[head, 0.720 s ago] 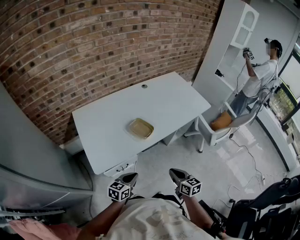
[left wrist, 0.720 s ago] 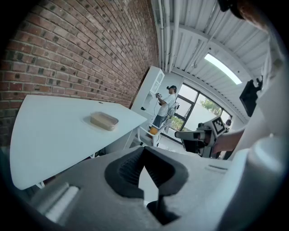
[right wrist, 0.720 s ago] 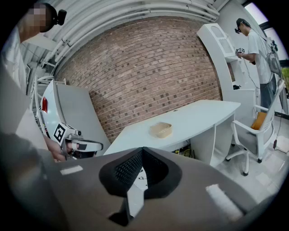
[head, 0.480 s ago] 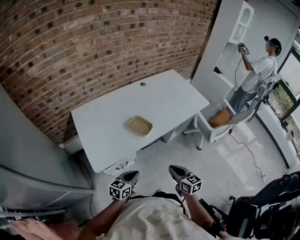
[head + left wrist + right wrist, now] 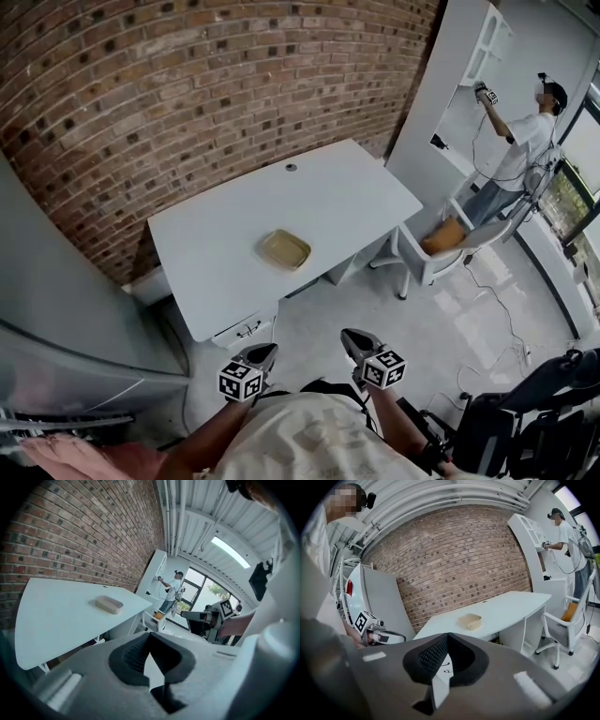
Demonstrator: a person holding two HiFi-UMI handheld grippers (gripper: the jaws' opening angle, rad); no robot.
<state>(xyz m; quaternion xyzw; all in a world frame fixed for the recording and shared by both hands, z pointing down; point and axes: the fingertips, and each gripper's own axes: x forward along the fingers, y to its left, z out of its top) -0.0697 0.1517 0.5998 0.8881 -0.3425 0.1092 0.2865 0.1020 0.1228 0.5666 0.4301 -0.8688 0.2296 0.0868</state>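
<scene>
Tan shallow tray sits alone on white desk, near the front edge and about mid-length; whether anything lies in it is too small to tell. Desk backs onto brick wall; drawer under its front edge is partly hidden. Left gripper and right gripper hang side by side over the floor, well apart from desk and tray, pointing toward them. In both gripper views each gripper's jaws meet at the tips with only a thin sliver of light below, nothing between them. Holder's arms are cut off at the bottom edge. White chair stands beside the desk's right end; second person reaches into white cabinet, legs partly hidden.
</scene>
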